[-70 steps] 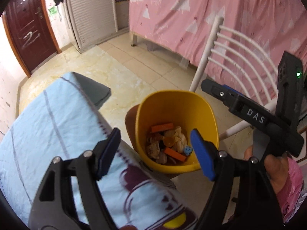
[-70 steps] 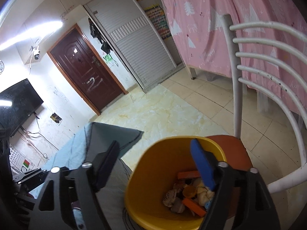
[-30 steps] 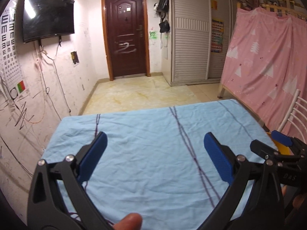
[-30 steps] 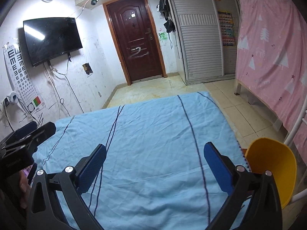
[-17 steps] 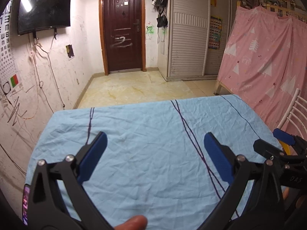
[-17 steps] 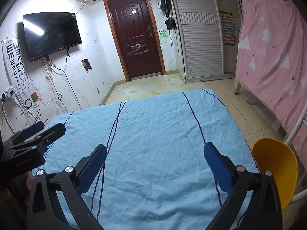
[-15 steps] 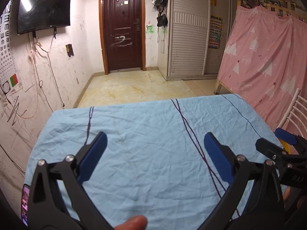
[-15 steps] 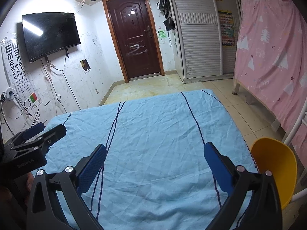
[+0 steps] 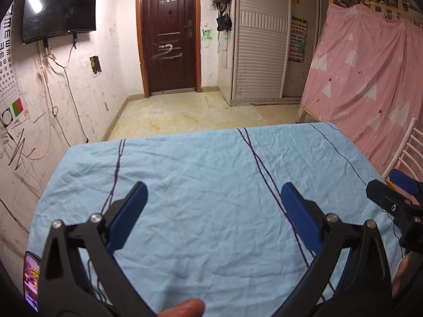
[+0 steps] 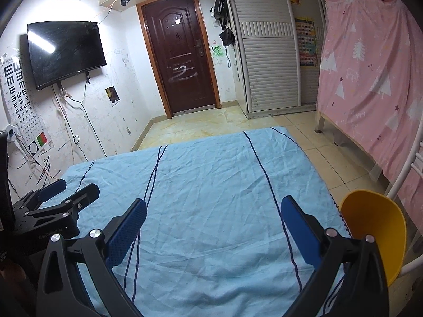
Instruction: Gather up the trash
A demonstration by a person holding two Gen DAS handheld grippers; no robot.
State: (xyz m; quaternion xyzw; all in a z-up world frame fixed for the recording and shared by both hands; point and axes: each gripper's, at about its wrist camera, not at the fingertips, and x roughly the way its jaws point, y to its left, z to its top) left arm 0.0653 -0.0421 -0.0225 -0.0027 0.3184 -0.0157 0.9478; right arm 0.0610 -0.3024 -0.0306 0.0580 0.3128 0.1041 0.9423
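I have both grippers over the surface [image 9: 211, 185], which is covered by a wrinkled light-blue cloth [image 10: 211, 198] with thin dark stripes. My left gripper [image 9: 213, 216] has its jaws spread wide with nothing between the blue pads [image 9: 127, 216]; only bare cloth lies ahead of it. My right gripper [image 10: 213, 223] is likewise spread wide and holds nothing, hovering above the cloth.

The yellow bin [image 10: 375, 232] stands off the surface edge, to the right of my right gripper and just beside its right finger in that view; from here I see only the inside wall, not the contents. A white chair back [image 10: 415, 163] rises behind it. I see no loose trash on the cloth ahead of either gripper.

From the left wrist view the right gripper's tips [image 9: 391, 192] show at the far right. A fingertip [image 9: 182, 307] sits at the bottom edge, and a lit phone [image 9: 31, 280] lies at the lower left. A dark door [image 10: 182, 60] stands ahead.
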